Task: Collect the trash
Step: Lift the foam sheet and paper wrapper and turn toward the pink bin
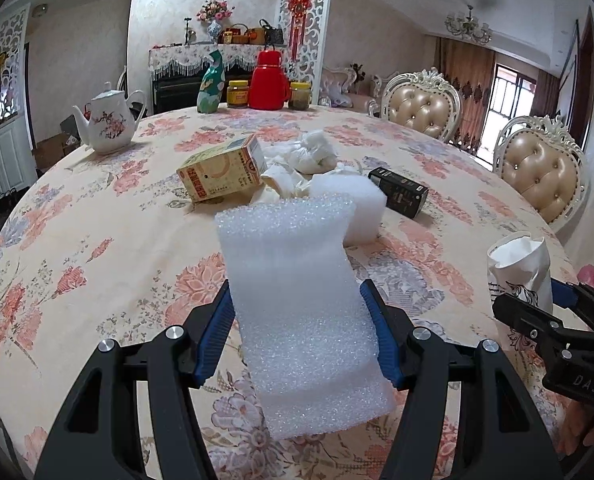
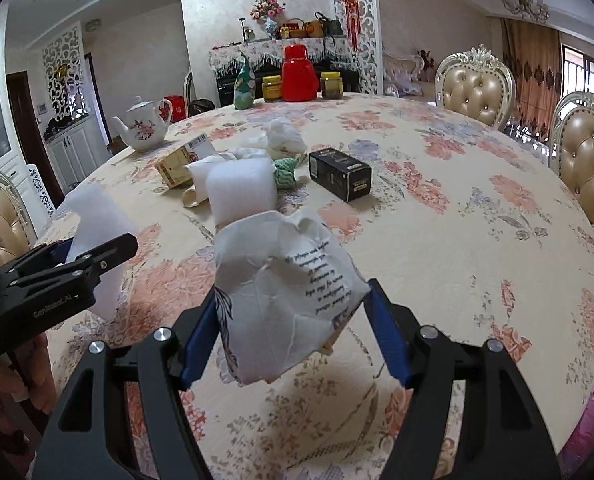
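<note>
Left gripper (image 1: 297, 312) clamps a foam sheet (image 1: 297, 300), right gripper (image 2: 293, 308) a crumpled paper cup (image 2: 281, 300); both loads lifted, a bin comes next.

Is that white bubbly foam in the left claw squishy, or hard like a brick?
Probably squishy and very light: the foam sheet pinches in where the left claw squeezes it. It also seems bendy, since its free end curves instead of staying flat.

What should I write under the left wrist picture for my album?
Left tongs squeeze a white foam sheet above the flowery table, with more trash waiting behind.
</note>
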A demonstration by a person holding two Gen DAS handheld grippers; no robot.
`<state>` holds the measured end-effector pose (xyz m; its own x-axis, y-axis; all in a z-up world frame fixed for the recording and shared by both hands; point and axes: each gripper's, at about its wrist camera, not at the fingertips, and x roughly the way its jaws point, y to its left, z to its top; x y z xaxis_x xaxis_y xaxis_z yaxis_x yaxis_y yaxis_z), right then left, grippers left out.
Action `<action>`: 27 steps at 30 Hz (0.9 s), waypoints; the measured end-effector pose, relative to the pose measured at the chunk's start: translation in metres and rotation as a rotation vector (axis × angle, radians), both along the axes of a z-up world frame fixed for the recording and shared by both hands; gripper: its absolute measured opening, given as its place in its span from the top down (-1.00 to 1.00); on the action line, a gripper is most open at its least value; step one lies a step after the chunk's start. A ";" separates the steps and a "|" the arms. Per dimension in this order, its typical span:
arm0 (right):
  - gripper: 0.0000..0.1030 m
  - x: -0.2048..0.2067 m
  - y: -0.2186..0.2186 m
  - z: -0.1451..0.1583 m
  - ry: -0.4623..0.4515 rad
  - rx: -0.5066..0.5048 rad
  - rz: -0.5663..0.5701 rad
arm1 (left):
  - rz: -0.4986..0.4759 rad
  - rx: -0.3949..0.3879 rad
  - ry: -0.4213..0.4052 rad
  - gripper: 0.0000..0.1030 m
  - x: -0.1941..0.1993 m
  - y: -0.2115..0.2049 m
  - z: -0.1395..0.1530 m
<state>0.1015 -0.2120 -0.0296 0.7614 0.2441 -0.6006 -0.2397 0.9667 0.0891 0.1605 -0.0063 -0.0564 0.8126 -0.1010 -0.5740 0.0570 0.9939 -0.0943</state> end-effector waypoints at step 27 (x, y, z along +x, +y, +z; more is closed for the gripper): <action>-0.32 -0.052 -0.083 0.026 -0.169 0.042 -0.187 | -0.213 0.070 -0.208 -0.16 -0.033 -0.081 0.031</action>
